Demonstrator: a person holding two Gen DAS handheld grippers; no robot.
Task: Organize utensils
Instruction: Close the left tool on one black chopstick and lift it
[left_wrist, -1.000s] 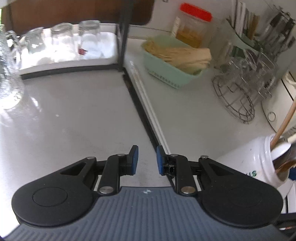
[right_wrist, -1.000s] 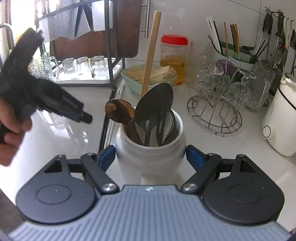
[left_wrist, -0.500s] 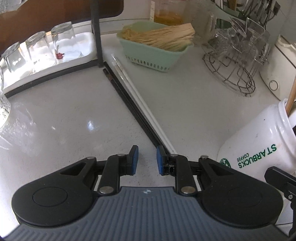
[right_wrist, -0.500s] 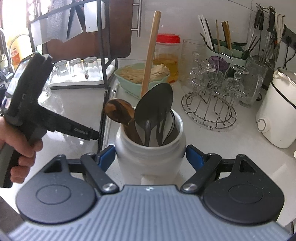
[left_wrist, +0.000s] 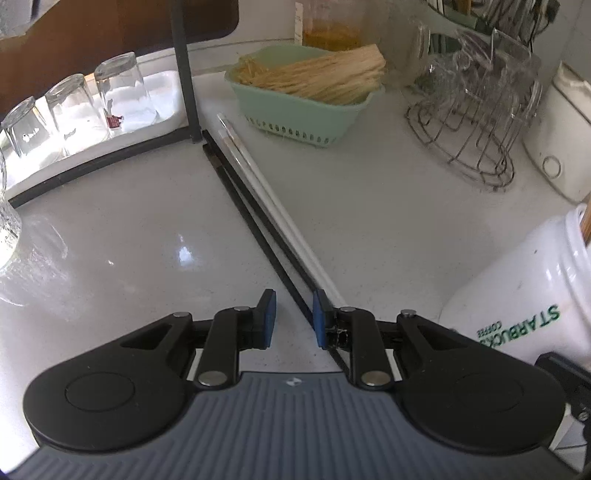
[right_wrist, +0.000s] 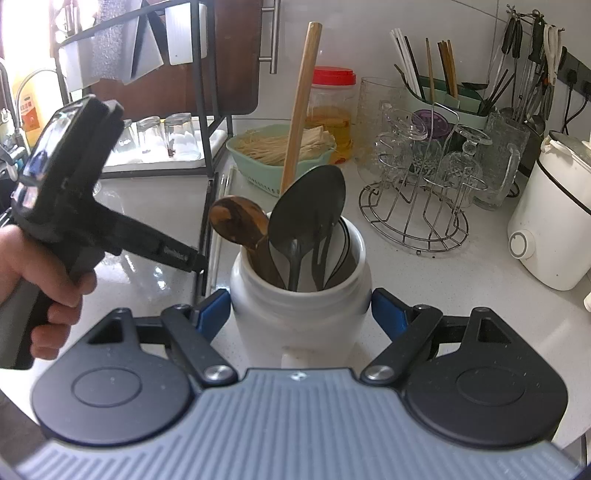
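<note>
A white Starbucks jar (right_wrist: 299, 314) holds a wooden spoon (right_wrist: 240, 221), a dark ladle (right_wrist: 308, 210) and a long wooden stick (right_wrist: 301, 99). My right gripper (right_wrist: 300, 314) is shut on the jar, one pad on each side. The jar also shows in the left wrist view (left_wrist: 524, 295). Black chopsticks (left_wrist: 255, 221) and white chopsticks (left_wrist: 273, 199) lie side by side on the counter. My left gripper (left_wrist: 294, 319) hovers over their near ends with a narrow gap between its pads, holding nothing. In the right wrist view the left gripper (right_wrist: 197, 262) sits left of the jar.
A green basket of sticks (left_wrist: 306, 96) stands behind the chopsticks. A tray of upturned glasses (left_wrist: 74, 110) sits under a black rack at the left. A wire glass stand (right_wrist: 417, 192), a red-lidded container (right_wrist: 332, 107), a utensil drainer (right_wrist: 447, 96) and a white cooker (right_wrist: 550, 221) stand at the right.
My left gripper has moved down and forward over the near ends of the chopsticks. The right gripper keeps its hold on the jar, shifted slightly.
</note>
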